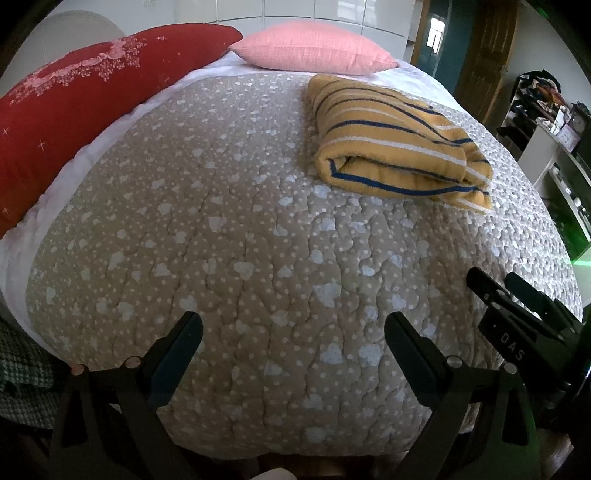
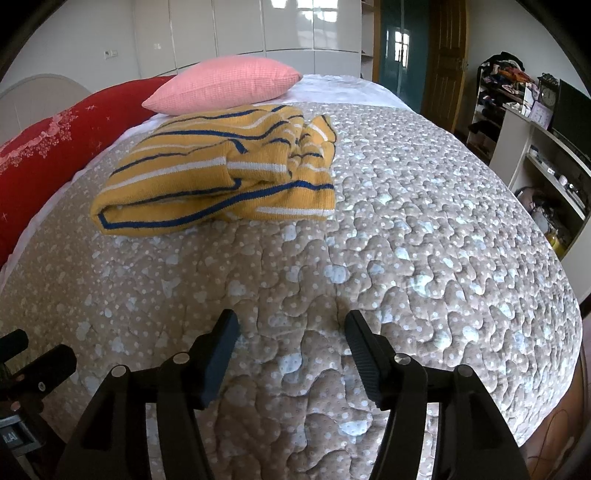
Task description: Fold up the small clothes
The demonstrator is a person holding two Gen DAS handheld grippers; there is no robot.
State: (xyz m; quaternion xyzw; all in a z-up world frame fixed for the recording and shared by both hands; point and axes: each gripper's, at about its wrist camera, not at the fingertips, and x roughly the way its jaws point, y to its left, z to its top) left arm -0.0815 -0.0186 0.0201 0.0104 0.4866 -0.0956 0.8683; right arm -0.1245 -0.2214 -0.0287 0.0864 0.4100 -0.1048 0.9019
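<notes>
A yellow sweater with blue and white stripes (image 1: 395, 144) lies folded in a bundle on the beige quilt (image 1: 240, 258), towards the far side of the bed. It also shows in the right wrist view (image 2: 221, 173), far left of centre. My left gripper (image 1: 293, 328) is open and empty, low over the quilt's near part, well short of the sweater. My right gripper (image 2: 291, 332) is open and empty, also over the near quilt. The right gripper also shows at the right edge of the left wrist view (image 1: 495, 284).
A pink pillow (image 1: 314, 48) and a long red pillow (image 1: 81, 107) lie at the head and left side of the bed. Shelves with clutter (image 2: 546, 147) and a wooden door (image 2: 443, 55) stand to the right. White wardrobes (image 2: 258, 29) line the back wall.
</notes>
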